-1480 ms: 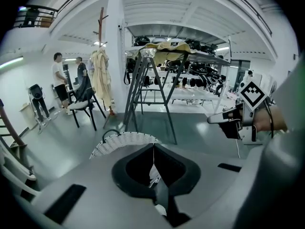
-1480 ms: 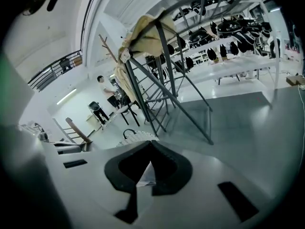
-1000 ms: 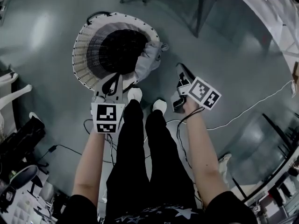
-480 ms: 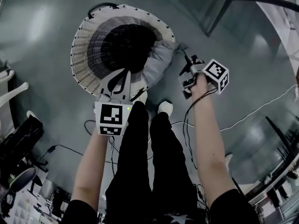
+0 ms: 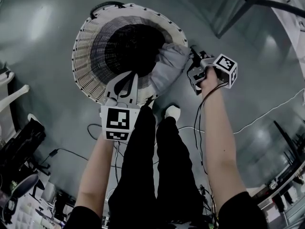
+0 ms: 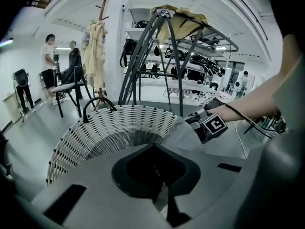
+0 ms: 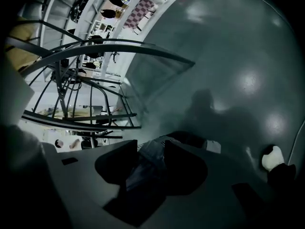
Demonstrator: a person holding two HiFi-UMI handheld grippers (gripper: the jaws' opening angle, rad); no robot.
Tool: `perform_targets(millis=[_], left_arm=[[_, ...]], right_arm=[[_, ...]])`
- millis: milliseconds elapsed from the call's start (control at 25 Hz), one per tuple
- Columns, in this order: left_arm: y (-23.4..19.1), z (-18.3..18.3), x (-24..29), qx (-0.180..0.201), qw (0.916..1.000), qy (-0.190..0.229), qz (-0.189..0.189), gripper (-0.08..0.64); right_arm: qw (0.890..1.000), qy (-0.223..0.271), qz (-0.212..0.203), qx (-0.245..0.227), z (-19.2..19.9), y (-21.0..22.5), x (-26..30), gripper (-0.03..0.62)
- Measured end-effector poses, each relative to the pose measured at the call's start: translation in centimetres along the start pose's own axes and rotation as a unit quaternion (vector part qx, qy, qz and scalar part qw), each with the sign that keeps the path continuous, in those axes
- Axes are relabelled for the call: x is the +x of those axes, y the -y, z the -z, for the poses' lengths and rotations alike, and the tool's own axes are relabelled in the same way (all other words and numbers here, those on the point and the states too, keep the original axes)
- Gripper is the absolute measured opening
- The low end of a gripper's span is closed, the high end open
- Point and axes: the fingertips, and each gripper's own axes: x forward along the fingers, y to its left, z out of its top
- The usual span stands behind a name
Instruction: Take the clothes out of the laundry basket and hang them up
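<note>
A round white woven laundry basket (image 5: 86, 56) stands on the grey floor, with a dark inside. A grey garment (image 5: 169, 67) hangs over its right rim and also shows in the left gripper view (image 6: 183, 132). My left gripper (image 5: 128, 75) is shut and empty, hovering over the basket's near rim; its closed jaws (image 6: 153, 149) point into the basket. My right gripper (image 5: 194, 60) is at the garment's right edge. Its jaws have just been opening and stand apart, with the grey cloth (image 7: 147, 162) lying in the gap between them.
Dark legs of a drying rack (image 5: 228, 13) stand beyond the right gripper. Cables (image 5: 257, 118) run across the floor. The person's white shoes (image 5: 172, 112) are just behind the basket. A rack with a yellow cloth (image 6: 178, 23) and a coat stand (image 6: 94, 51) rise behind.
Both grippers have come down toward the basket. The right gripper has rolled over, moved onto the garment's edge, and its jaws have spread. The left gripper has stayed shut.
</note>
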Motion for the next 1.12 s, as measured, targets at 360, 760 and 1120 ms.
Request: perform_targets(millis=[360,760,1120], left_arm=[[0.2,0.3,-0.6,-0.002,0.9999,-0.010,0.005,0.018],[1.5,-2.2,-4.5,0.003,0.9996,-0.019,0.019,0.018],[1.7,-6.8,-8.2,0.020,0.9993,-0.006,0.031,0.018]], right_arm=[[0.999,-0.003,-0.015,-0.037,-0.1,-1.3,-1.2,0.069],[0.984,0.015,-0.047,-0.173,3.4,-8.7,-7.9,0.032],[0.934,-0.009,-0.095,-0.344,9.6,-17.7,-14.5,0.032]])
